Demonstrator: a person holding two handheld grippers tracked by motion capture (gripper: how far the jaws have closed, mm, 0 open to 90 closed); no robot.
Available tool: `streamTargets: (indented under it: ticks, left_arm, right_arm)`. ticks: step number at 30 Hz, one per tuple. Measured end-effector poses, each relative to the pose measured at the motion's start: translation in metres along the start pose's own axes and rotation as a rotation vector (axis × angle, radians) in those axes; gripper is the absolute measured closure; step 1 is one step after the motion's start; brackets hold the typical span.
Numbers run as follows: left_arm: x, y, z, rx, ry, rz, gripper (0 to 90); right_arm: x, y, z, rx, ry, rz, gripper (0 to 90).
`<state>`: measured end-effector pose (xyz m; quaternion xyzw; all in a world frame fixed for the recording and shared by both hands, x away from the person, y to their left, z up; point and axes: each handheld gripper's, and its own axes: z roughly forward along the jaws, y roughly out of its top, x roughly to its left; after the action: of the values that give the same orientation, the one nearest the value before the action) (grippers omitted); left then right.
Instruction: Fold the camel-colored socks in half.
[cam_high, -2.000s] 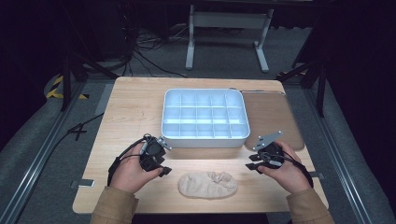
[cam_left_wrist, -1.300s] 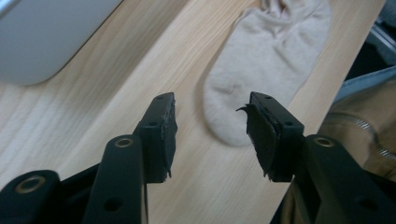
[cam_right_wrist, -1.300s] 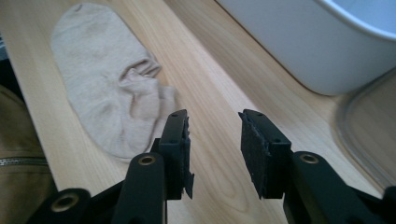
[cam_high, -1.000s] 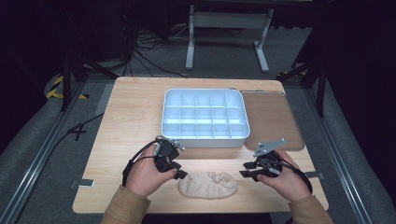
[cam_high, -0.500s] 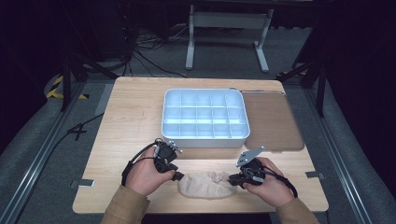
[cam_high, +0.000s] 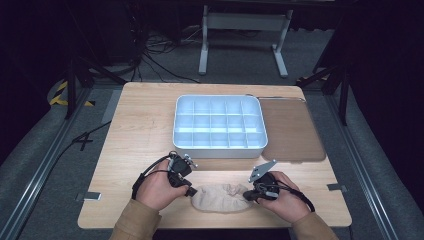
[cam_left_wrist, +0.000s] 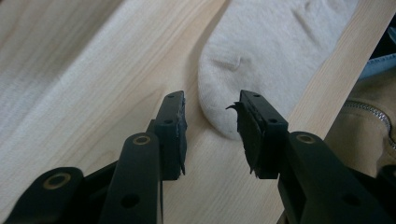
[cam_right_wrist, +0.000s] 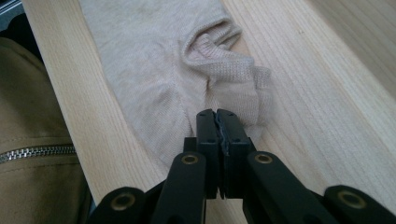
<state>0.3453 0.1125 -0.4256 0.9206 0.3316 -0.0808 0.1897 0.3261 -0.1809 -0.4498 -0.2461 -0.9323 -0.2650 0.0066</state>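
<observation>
Dark room with cables and a metal stand in the back, and a light wooden table (cam_high: 140, 130) in the middle of it all. On it sit one white divider tray (cam_high: 218, 123), with compartments that look bare, and one brown mat (cam_high: 291, 131) just beside it on the right. Near the front edge lies a single beige sock (cam_high: 220, 197), between the two hands. The right gripper (cam_right_wrist: 217, 122) has just been closing, and its fingers (cam_right_wrist: 208, 140) now meet at the rumpled cuff end of the sock; looks like a pinch on the fabric edge, though I can't quite see cloth between the pads. The left gripper (cam_left_wrist: 210, 116) has been narrowing too, but its fingers (cam_left_wrist: 173, 126) are half apart, with the rounded toe end sitting in the gap and neither pad pressing on it. So I'd say we're at the grab-both-ends step. The next move probably needs the left to finish closing on the toe before anything gets lifted or folded, otherwise the sock just drags from one end.
</observation>
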Motion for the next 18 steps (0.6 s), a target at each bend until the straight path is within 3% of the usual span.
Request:
streamTargets:
  ticks: [10,18]
  left_arm:
    - [-0.002,0.002,0.017,0.076,-0.015,0.019,59.7]
    - [-0.007,0.006,0.023,0.086,-0.002,0.035,64.5]
  right_arm:
    - [-0.001,-0.001,0.001,0.000,0.001,0.008,89.4]
    - [-0.001,-0.001,0.001,0.000,-0.003,0.007,89.5]
